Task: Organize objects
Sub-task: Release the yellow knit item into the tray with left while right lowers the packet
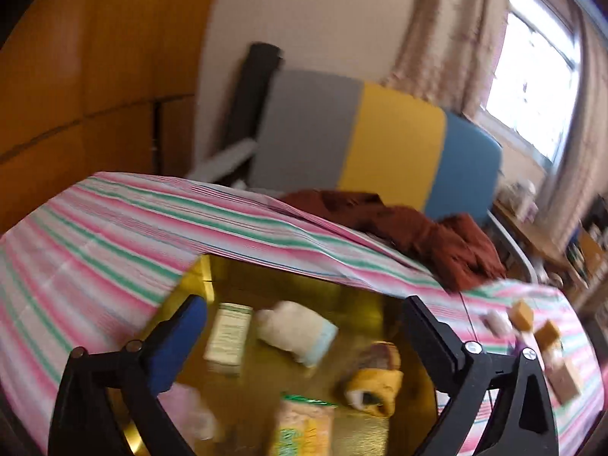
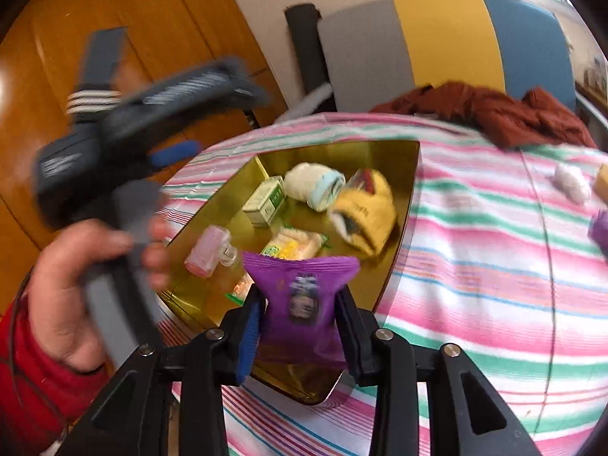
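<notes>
A gold tray (image 2: 406, 205) sits on the striped tablecloth (image 2: 494, 266). In it lie a green-and-white box (image 2: 266, 199), a white roll (image 2: 311, 182), a yellow roll (image 2: 364, 209), a pink bottle (image 2: 209, 256) and a yellow snack packet (image 2: 292, 247). My right gripper (image 2: 300, 296) is shut on a purple packet (image 2: 304, 304) over the tray's near edge. My left gripper (image 1: 304, 304) hangs open above the tray (image 1: 353, 296), nothing between its fingers; under it are the box (image 1: 228, 336) and white roll (image 1: 296, 328). A hand (image 2: 76, 285) holds it, blurred, at the left.
A rust-brown cloth (image 2: 513, 114) lies at the table's far edge, before a grey, yellow and blue chair back (image 2: 448, 38). Wooden blocks (image 1: 520, 313) stand on the cloth right of the tray. A white fluffy ball (image 2: 570, 182) and a purple item (image 2: 600, 228) lie far right.
</notes>
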### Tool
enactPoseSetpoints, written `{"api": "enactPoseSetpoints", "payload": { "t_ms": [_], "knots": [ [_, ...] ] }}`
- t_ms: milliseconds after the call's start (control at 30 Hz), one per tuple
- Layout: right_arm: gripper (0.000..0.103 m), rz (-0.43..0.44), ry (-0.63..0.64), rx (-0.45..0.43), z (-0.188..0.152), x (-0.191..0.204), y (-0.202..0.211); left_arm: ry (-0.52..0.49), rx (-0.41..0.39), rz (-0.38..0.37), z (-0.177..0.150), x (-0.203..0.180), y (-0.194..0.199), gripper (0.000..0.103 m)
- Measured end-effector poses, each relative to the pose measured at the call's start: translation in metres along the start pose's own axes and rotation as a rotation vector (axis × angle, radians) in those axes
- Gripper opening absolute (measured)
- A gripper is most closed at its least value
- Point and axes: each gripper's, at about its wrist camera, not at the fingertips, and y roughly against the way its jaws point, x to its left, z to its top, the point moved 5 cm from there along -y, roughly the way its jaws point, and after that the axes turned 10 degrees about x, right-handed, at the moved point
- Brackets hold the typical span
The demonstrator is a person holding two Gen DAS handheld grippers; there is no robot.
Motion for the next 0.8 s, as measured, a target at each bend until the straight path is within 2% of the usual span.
{"api": "enactPoseSetpoints", "payload": {
  "t_ms": [133, 233, 433, 800],
  "knots": [
    [0.040, 0.012, -0.023, -0.031, 0.000, -0.005, 0.007, 0.051, -0.035, 0.003, -0.010, 0.018, 0.022, 0.103],
    [0.040, -0.010, -0.021, -0.053, 0.001, -0.010, 0.014, 0.073, -0.046, 0.009, -0.021, 0.024, 0.031, 0.103],
    [0.040, -0.015, -0.066, -0.066, -0.006, -0.023, 0.026, 0.121, 0.011, -0.035, -0.043, 0.018, 0.032, 0.103],
    [0.040, -0.043, -0.113, -0.106, -0.008, -0.045, 0.045, 0.053, 0.081, -0.075, -0.068, -0.022, 0.034, 0.103]
  ]
}}
